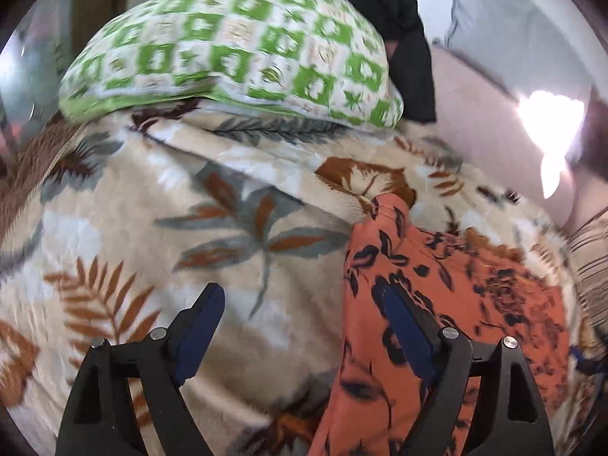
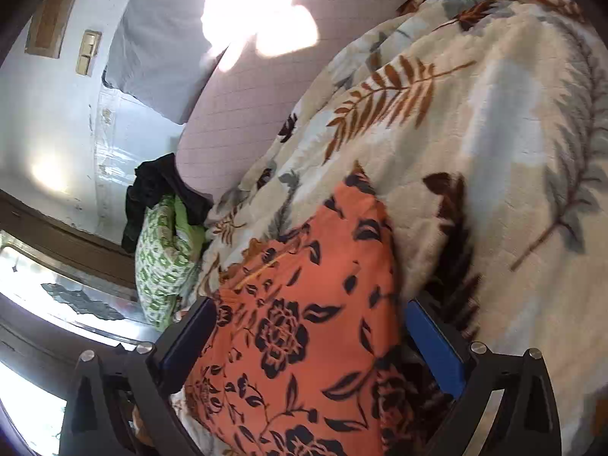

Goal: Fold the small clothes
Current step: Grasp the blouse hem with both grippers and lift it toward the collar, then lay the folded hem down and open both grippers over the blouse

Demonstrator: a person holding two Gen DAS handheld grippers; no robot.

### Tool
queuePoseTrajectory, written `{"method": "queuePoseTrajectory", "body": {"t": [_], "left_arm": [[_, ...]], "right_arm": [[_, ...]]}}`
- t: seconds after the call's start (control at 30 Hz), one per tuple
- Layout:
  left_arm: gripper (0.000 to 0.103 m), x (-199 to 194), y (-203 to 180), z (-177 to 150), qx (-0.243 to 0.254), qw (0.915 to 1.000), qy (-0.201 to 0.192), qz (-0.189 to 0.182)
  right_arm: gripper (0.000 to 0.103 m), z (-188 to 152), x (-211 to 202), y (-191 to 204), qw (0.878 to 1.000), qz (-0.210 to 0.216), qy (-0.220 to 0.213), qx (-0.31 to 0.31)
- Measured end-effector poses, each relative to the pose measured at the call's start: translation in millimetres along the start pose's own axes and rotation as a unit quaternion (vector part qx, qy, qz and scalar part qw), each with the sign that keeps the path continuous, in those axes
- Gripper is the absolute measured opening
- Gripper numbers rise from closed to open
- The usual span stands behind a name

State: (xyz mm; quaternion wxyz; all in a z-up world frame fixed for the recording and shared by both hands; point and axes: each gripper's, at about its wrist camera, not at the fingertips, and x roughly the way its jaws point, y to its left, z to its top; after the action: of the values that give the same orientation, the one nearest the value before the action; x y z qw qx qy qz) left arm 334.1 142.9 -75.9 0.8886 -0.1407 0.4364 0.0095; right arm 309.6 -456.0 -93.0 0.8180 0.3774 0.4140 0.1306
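orange floral garment [image 2: 304,323]: lying on the leaf-print blanket [image 1: 171,228] on the bed | left gripper [image 1: 304,323]: released, jaws spread above blanket and garment edge | right gripper [image 2: 311,345]: released, jaws wide over the garment, gripping nothing | green-patterned cloth [image 1: 235,49]: beyond, well apart

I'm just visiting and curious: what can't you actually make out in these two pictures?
- Orange floral garment: its lower part, cut off by the left wrist view's bottom edge.
- Black clothes: shape unclear, partly behind the green patterned bundle.
- Sunlit patch: glare hides the surface, right wrist view.
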Motion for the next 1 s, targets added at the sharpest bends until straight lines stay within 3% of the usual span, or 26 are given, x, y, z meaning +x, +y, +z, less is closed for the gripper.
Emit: {"method": "queuePoseTrajectory", "body": {"t": [0.07, 0.17, 0.3, 0.4, 0.47, 0.57, 0.6, 0.63, 0.67, 0.7, 0.73, 0.83, 1.0], "left_arm": [[0.085, -21.7, 6.6, -22.6, 0.016, 0.9997, 0.008, -0.016], [0.085, -44.0, 2.6, -59.3, 0.039, 0.9984, 0.023, -0.034], [0.086, -38.5, -15.8, -90.0, 0.05, 0.9965, 0.05, -0.044], [0.086, -19.0, -20.4, -90.3, 0.05, 0.9971, 0.054, -0.019], [0.086, -6.1, -20.3, -87.9, 0.034, 0.9967, 0.07, -0.023], [0.085, 7.8, -27.2, -89.5, 0.051, 0.9961, 0.069, -0.019], [0.081, 10.7, -30.0, -89.3, 0.057, 0.996, 0.068, -0.011], [0.061, 12.2, -35.8, -88.3, 0.071, 0.9949, 0.071, -0.008], [0.043, 11.7, -41.6, -86.5, 0.082, 0.9938, 0.074, -0.008], [0.03, 10.3, -47.6, -84.1, 0.093, 0.9929, 0.074, -0.002], [0.019, 10.1, -54.6, -80.6, 0.104, 0.9914, 0.079, -0.002], [0.018, 10.3, -61.2, -65.6, 0.095, 0.9916, 0.088, 0.008], [0.018, -44.0, -69.6, -49.8, 0.088, 0.9949, 0.046, -0.017]], "right_arm": [[0.101, -20.5, -21.4, 0.6, 1.0, -0.022, -0.009, -0.019], [0.101, -51.8, -36.9, -9.0, 1.0, -0.028, 0.013, -0.002], [0.1, -88.7, -35.6, -7.2, 0.999, -0.035, 0.036, -0.016], [0.1, -81.2, -20.9, -4.2, 0.997, -0.057, 0.035, -0.037], [0.099, -65.5, -11.1, -2.8, 0.995, -0.077, 0.031, -0.05], [0.091, -48.8, 14.0, -2.8, 0.992, -0.088, 0.056, -0.066], [0.082, -47.4, 25.1, -3.7, 0.991, -0.091, 0.072, -0.069], [0.078, -45.8, 31.3, -1.7, 0.989, -0.102, 0.078, -0.078], [0.064, -44.3, 34.8, 1.1, 0.987, -0.112, 0.084, -0.083], [0.039, -42.0, 37.0, 4.2, 0.986, -0.11, 0.095, -0.084], [0.031, -41.7, 39.2, 6.4, 0.986, -0.104, 0.106, -0.082], [0.025, -39.8, 37.7, 22.4, 0.981, -0.117, 0.113, -0.106], [0.022, -31.5, -1.9, 48.0, 0.99, -0.07, 0.079, -0.092]]}}
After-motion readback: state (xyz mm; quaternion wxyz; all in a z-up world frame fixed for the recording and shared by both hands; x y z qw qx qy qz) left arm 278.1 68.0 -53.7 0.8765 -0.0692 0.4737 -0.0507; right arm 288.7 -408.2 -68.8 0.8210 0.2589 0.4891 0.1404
